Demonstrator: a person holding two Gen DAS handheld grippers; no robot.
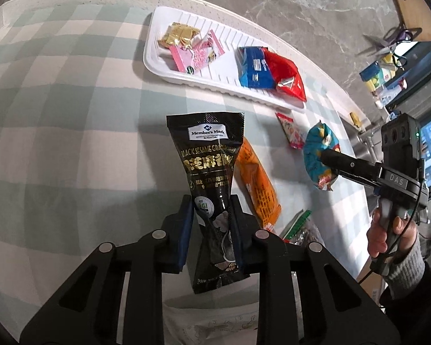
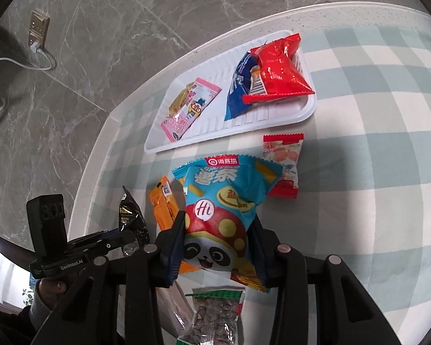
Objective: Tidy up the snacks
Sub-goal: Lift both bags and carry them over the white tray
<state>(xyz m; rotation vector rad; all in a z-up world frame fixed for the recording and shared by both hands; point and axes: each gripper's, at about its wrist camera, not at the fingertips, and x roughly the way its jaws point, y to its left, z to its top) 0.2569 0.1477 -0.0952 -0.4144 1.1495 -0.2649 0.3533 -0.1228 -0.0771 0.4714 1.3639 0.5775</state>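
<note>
The left gripper (image 1: 211,227) is clamped on the black sesame packet (image 1: 208,172), its pads pinching the lower half so the pouch stands up ahead of the jaws and off the cloth. The right gripper (image 2: 217,247) is clamped on the blue panda snack bag (image 2: 224,210), which bulges out between and beyond its fingers.

The job looks roughly half done. Well ahead of both claws sits the white tray (image 2: 273,120), already holding four packets: a gold one (image 1: 176,36) and a pink one (image 1: 198,54) at one end, a blue bag (image 1: 254,67) with a red bag (image 1: 286,76) lying partly over it at the other. The ribbed middle of the tray is bare.

Both held snacks have yet to reach the tray. Loose on the checked tablecloth (image 1: 71,115) remain an orange packet (image 1: 257,184) just beside the left claw on its right, a small red-and-white packet (image 2: 284,164) just past the right claw's bag on the tray side, and a clear bag of seeds (image 2: 215,313) below the right claw, close to the person
</note>
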